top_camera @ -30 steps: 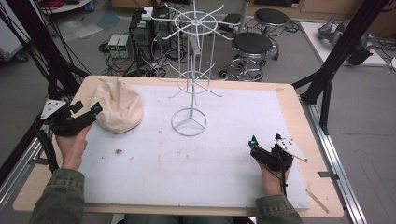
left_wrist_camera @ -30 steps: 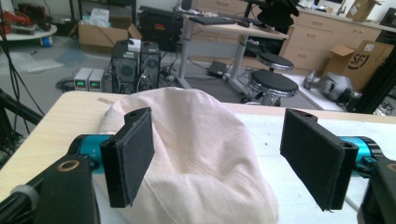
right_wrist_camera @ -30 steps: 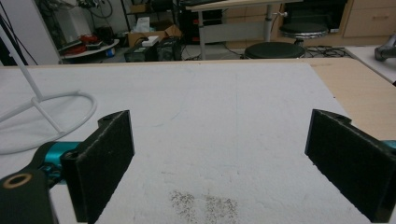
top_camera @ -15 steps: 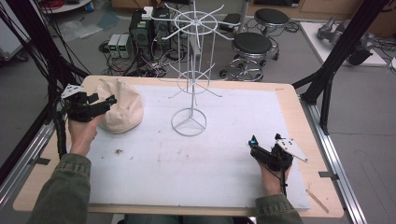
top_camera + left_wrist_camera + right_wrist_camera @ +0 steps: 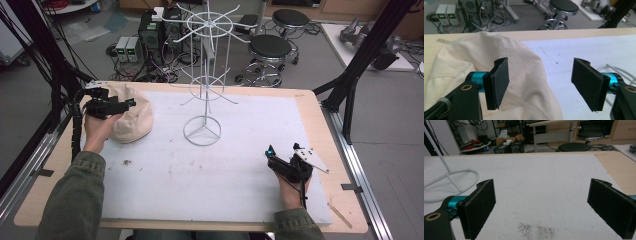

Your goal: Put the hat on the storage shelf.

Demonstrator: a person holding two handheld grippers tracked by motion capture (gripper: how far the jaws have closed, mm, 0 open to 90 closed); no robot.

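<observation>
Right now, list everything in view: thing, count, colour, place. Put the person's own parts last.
Cap: one, cream, far-left of the mat, under the left gripper's jaws.
Wire display stand: one, white, ring base at mat centre-back.
Mat: one, white, covering the table.
Table: one, light wood.
Stools: two, black seats, on the floor beyond the table.
Electronics boxes: several, floor at back left.
Left gripper: one, black, open, over the cap.
Right gripper: one, black, open, near right of the mat.
Sleeves: two, olive green, bottom edge.
</observation>
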